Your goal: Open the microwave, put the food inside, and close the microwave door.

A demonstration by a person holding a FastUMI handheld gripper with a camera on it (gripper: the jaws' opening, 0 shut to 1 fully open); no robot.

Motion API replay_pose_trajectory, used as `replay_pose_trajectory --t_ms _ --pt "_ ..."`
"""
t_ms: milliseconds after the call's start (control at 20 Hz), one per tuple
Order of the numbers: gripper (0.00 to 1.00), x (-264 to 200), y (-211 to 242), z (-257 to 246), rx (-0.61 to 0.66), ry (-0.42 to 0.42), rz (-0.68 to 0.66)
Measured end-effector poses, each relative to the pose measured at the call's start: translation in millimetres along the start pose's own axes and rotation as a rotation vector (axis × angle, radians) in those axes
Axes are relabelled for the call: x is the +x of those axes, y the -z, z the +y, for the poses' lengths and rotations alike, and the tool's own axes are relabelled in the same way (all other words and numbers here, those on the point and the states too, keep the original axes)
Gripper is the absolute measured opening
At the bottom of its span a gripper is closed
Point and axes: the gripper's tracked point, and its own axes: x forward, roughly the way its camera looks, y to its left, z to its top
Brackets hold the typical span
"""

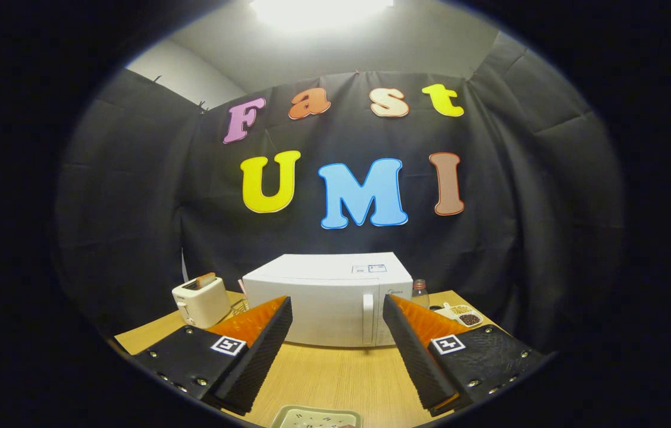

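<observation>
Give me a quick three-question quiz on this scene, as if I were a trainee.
1. True or false: the microwave door is shut.
2. What stands beside the microwave, next to the far end from its handle? A toaster, B kettle, C blender.
3. What do the fingers of the gripper hold?

Key
1. True.
2. A: the toaster, with a slice in its slot.
3. Nothing: they are spread open above the table, the microwave beyond them and a small tray just below.
</observation>
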Motion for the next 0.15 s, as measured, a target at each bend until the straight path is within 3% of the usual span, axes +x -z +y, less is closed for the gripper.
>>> replay_pose_trajectory --t_ms 150 --pt "0.98 5.4 -2.5 -3.3 0.004 0.001 -0.003"
